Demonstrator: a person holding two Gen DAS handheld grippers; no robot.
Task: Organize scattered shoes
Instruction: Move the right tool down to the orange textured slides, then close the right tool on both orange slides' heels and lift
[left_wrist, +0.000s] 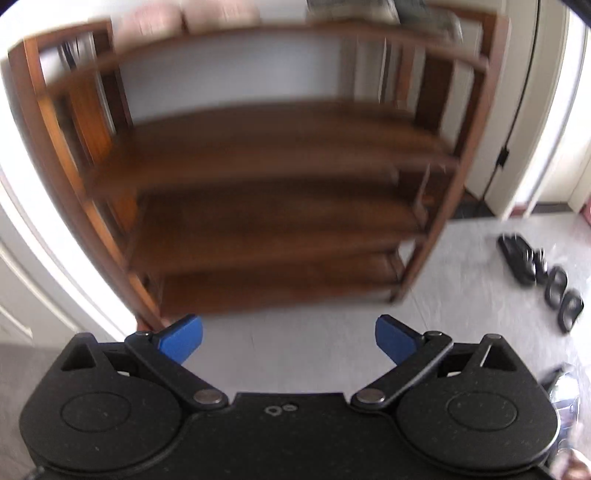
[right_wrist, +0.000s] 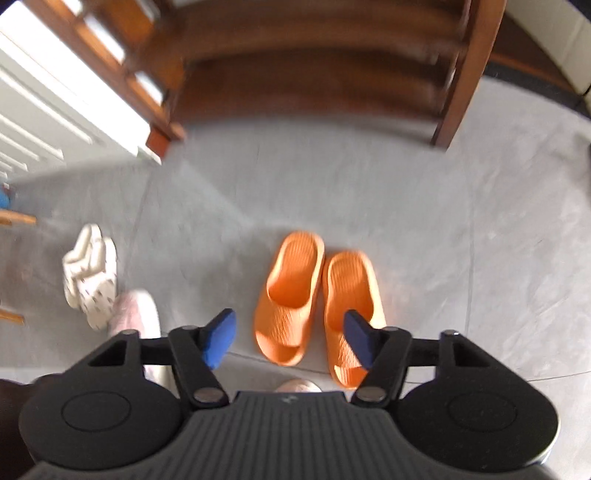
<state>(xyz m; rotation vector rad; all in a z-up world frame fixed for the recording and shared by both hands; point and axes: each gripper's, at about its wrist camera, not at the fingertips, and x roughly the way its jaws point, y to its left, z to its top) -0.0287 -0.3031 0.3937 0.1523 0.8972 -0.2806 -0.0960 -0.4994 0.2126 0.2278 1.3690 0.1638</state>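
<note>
Orange foam slides (right_wrist: 317, 299) sit as a neat pair on the grey floor (right_wrist: 461, 229), toes touching side by side, just in front of the wooden shoe rack (right_wrist: 314, 74); that spot, short of the lowest shelf, suggests they are waiting to be lifted onto it. The right gripper (right_wrist: 290, 341) points steeply down over them with its jaws parted and nothing between the blue pads; the pair lies just beyond and below the jaws, the right slide partly behind the right pad. White slippers (right_wrist: 90, 277) and a pink one (right_wrist: 135, 314) lie off to the left. The left gripper (left_wrist: 289, 339) faces the rack's bare shelves (left_wrist: 273, 147), jaws wide and empty, probably ready to help. Black sandals (left_wrist: 517, 258) lie well apart by the door.
</note>
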